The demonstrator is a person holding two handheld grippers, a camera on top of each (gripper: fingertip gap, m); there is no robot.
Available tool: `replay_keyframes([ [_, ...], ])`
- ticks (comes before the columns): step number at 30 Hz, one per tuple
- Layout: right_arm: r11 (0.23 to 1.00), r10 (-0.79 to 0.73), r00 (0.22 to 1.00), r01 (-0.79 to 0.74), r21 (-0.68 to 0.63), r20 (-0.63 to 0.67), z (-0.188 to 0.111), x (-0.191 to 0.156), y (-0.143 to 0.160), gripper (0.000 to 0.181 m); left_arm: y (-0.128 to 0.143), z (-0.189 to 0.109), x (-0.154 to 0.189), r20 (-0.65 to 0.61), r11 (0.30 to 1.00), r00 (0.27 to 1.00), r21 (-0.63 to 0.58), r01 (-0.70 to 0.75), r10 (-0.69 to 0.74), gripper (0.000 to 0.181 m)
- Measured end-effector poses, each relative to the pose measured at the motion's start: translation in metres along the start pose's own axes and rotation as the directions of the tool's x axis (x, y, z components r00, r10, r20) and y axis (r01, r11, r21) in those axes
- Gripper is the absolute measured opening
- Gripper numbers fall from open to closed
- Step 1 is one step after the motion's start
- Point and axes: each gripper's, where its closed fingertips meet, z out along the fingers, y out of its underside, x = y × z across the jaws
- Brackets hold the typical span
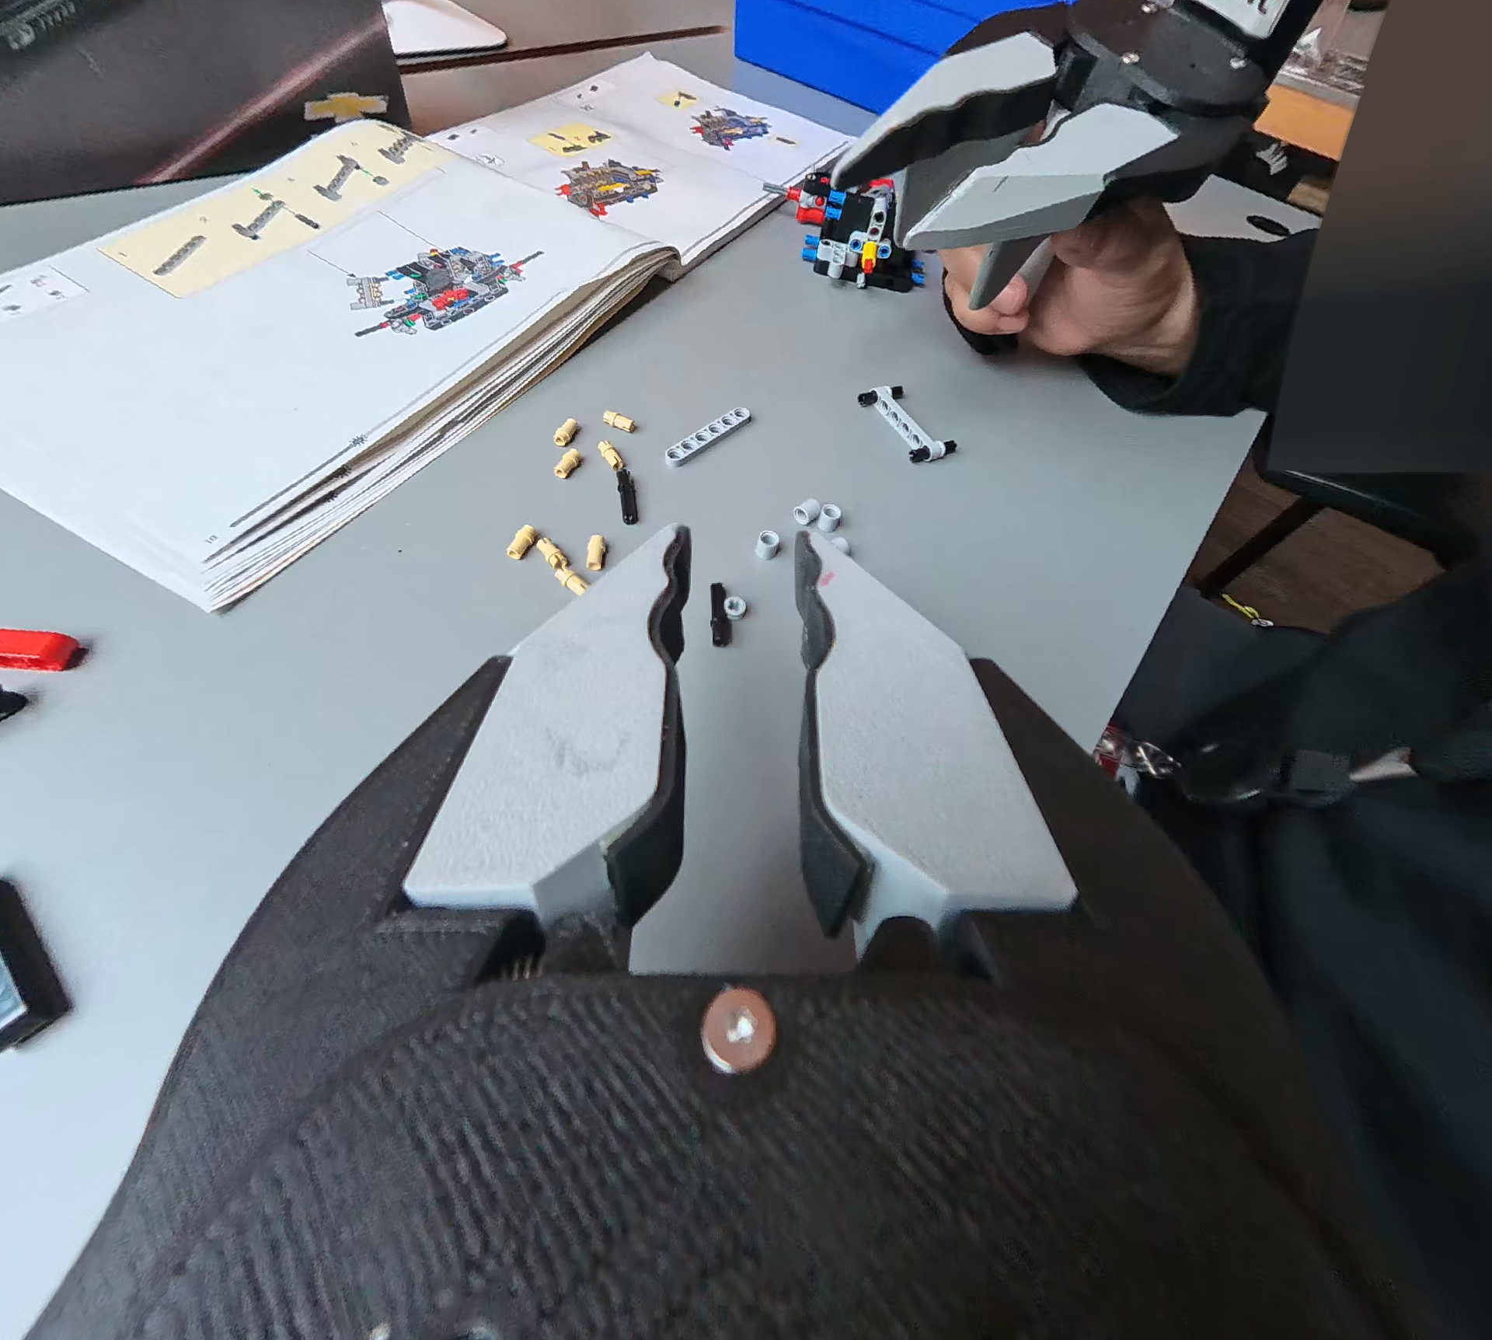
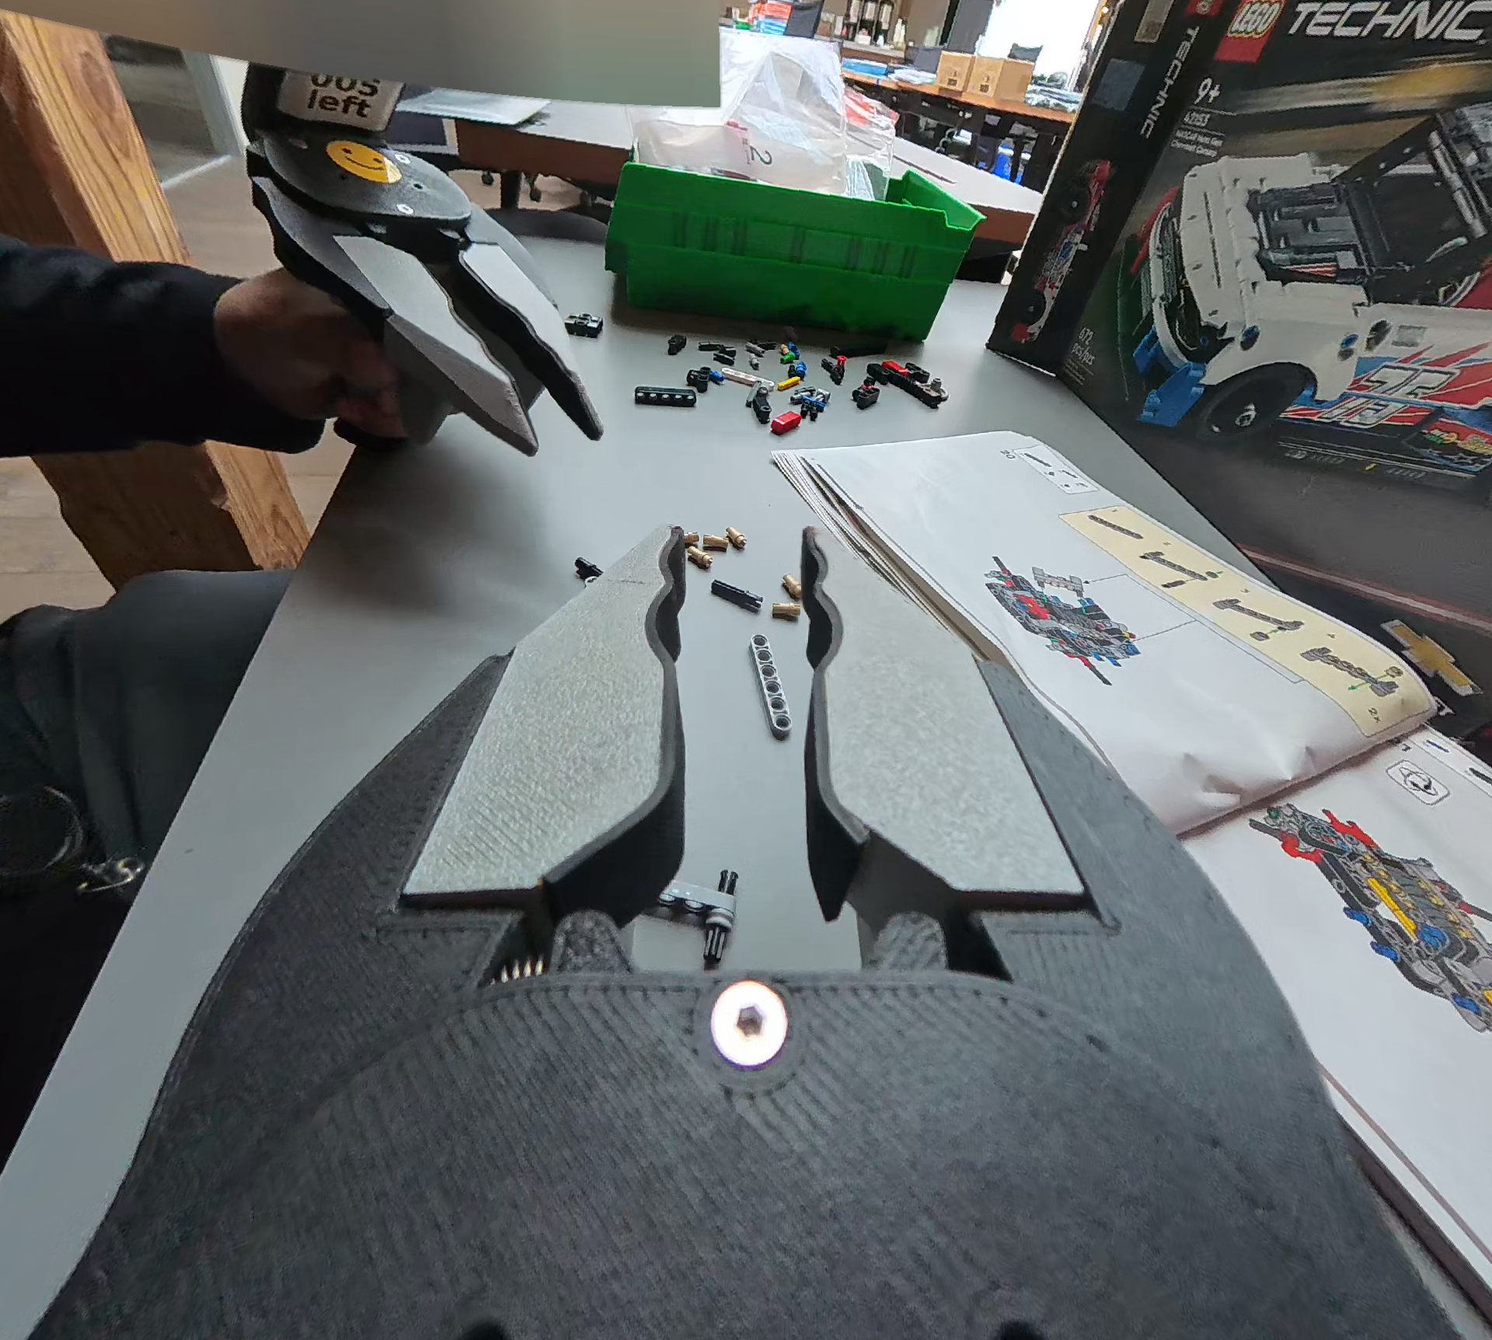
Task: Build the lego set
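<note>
My left gripper (image 1: 743, 546) is open and low over the grey table (image 1: 1009, 574). A black pin with a small grey bush (image 1: 724, 611) lies between its fingers. Tan pins (image 1: 577, 449), a grey beam (image 1: 708, 437), grey bushes (image 1: 817, 515) and a beam with black pins (image 1: 906, 425) lie ahead. My right gripper (image 1: 876, 207) is open and empty, in front of a partly built assembly (image 1: 856, 243). In the right wrist view its fingers (image 2: 743, 542) stand over the grey beam (image 2: 771, 683), with the left gripper (image 2: 565, 437) beyond.
An open instruction booklet (image 1: 323, 332) lies left of the parts. A blue bin (image 1: 888, 9) stands behind it. A green bin (image 2: 783, 251), a pile of loose parts (image 2: 791, 381) and the set's box (image 2: 1292, 211) stand at the far end. A red piece (image 1: 36, 647) lies left. The grippers' ends are close to 11 centimetres from one another. The partly built assembly (image 1: 856, 243) lies some 15 centimetres from my right tips, 25 centimetres from my left tips.
</note>
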Motion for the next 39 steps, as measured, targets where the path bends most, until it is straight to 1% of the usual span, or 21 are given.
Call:
replay_keyframes([
  [5, 1.000, -0.001, 1.000, 0.001, 0.000, -0.001, 0.003, 0.001, 0.001, 0.024, -0.004, -0.002, 0.000, 0.020, 0.999, 1.000, 0.027, -0.025, 0.025, 0.020],
  [13, 0.999, 0.053, 0.998, -0.053, 0.004, -0.035, 0.003, 0.013, 0.004, 0.021, -0.008, -0.007, 0.001, 0.050, 0.996, 0.997, 0.064, -0.061, 0.058, 0.013],
  [17, 0.998, 0.056, 0.997, -0.055, 0.012, -0.055, 0.002, 0.019, 0.004, 0.016, -0.005, 0.001, -0.001, 0.052, 0.999, 0.998, 0.024, -0.042, 0.041, 0.017],
  [21, 0.996, 0.083, 0.995, -0.082, 0.019, -0.057, 0.001, 0.022, 0.005, 0.014, -0.002, 0.005, 0.000, 0.070, 0.997, 0.994, -0.006, -0.081, 0.081, 0.017],
  [29, 0.997, 0.068, 0.992, -0.064, 0.040, -0.108, -0.005, 0.030, 0.001, 0.011, -0.005, 0.001, -0.002, 0.073, 0.998, 0.996, 0.027, -0.062, 0.060, 0.013],
  [34, 0.998, 0.058, 0.993, -0.056, 0.024, -0.107, -0.002, 0.028, 0.004, 0.008, -0.003, 0.000, 0.002, 0.070, 0.999, 0.996, 0.018, -0.050, 0.049, 0.011],
  [39, 0.998, 0.058, 0.994, -0.057, 0.013, -0.092, -0.002, 0.025, 0.005, 0.008, -0.002, -0.001, 0.003, 0.097, 0.998, 0.993, 0.018, -0.064, 0.062, 0.009],
])
